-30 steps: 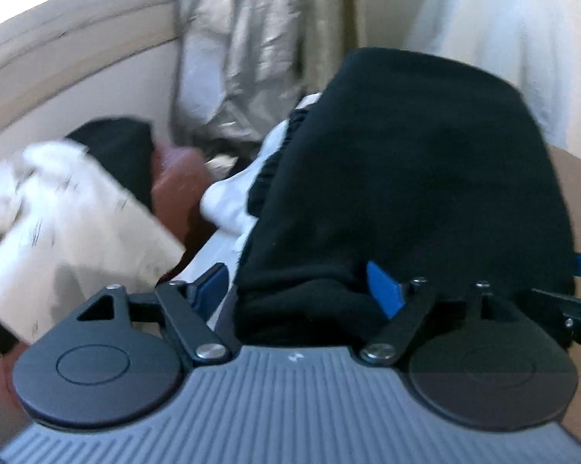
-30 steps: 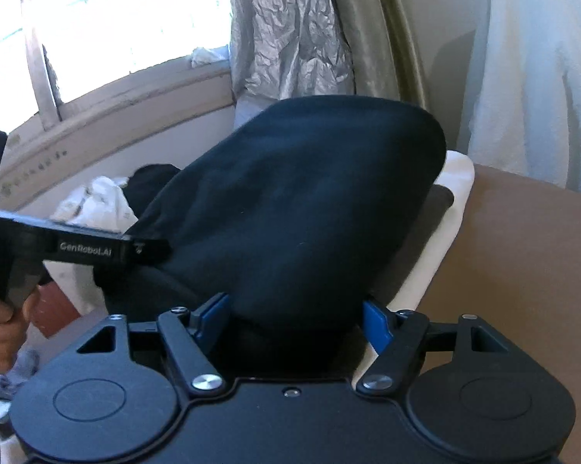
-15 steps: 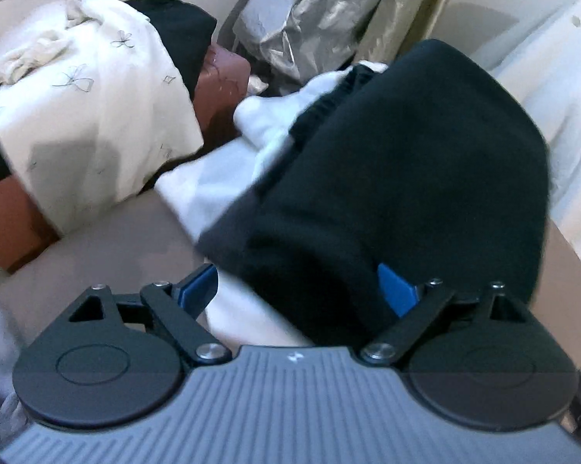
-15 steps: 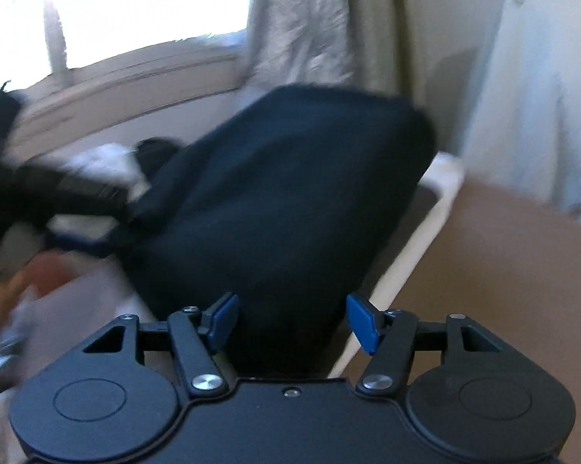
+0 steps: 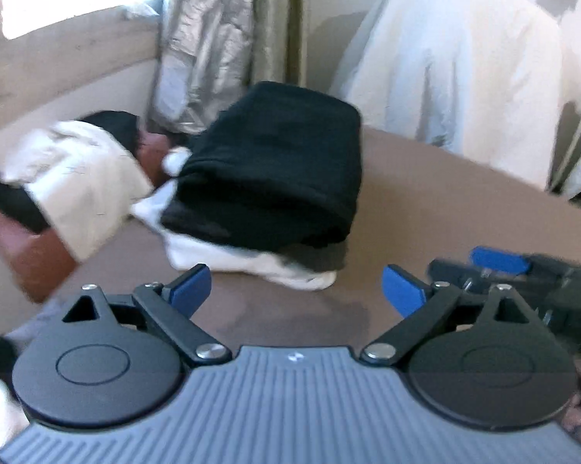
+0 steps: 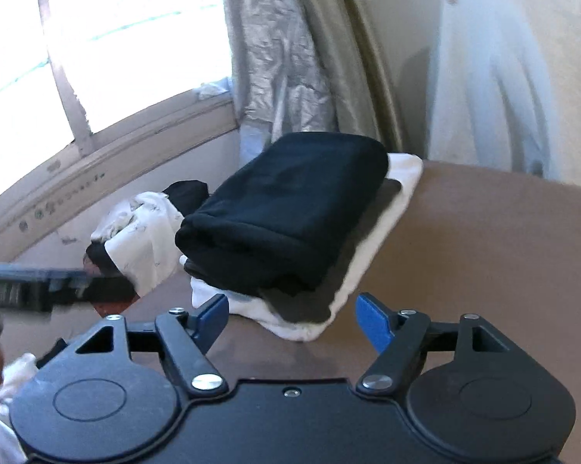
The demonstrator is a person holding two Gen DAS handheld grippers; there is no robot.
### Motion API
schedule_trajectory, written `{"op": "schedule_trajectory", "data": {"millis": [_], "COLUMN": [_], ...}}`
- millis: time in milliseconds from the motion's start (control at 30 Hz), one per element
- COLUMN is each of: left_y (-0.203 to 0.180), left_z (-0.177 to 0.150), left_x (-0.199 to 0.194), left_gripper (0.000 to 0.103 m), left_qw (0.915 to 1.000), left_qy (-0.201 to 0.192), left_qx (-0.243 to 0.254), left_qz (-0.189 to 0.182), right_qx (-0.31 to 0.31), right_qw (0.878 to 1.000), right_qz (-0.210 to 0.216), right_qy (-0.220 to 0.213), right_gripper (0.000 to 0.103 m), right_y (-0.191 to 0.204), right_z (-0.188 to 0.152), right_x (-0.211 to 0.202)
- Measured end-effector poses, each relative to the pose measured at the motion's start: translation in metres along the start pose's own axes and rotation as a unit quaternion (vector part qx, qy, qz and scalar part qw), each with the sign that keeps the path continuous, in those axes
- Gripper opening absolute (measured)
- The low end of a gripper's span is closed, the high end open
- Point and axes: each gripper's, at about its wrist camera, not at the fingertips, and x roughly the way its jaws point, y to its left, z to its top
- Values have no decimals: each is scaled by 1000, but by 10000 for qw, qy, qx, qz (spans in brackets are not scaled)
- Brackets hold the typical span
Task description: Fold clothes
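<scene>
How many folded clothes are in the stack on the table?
3 can be seen. The black top lies uppermost, a dark grey piece under it, and the white piece at the bottom on the table. More may be hidden between them.

Brown surface [image 6: 484, 239] across the near and right ground. Bright window [image 6: 116, 38] far left above a pale sill [image 6: 135, 143]. Silver crinkled curtain [image 6: 279, 58] at far centre beside an olive drape [image 6: 340, 46]. White garment [image 6: 515, 77] hanging far right. Reddish-brown cushion [image 5: 27, 259] at left.
</scene>
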Motion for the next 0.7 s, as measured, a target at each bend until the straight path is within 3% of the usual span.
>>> {"op": "schedule_trajectory", "data": {"millis": [100, 333, 467, 700], "left_y": [-7, -27, -34, -32], "left_z": [-14, -35, -41, -50], "left_x": [-13, -14, -12, -17], "left_gripper": [97, 100, 101, 103], "left_qw": [10000, 9988, 9987, 9985], "left_qy": [-68, 78, 209, 96], "left_qx": [26, 328, 332, 361], "left_qz": [63, 349, 326, 389], "right_qx": [-22, -193, -181, -133], "right_qw": [9993, 9973, 9962, 9941], "right_qz": [-382, -710, -855, -1050], "right_qy": [-8, 60, 65, 249], "right_gripper": [77, 78, 84, 94], "right_y": [2, 9, 15, 20], "right_z": [-6, -25, -35, -40], "right_x": [-17, -44, -52, -56]}}
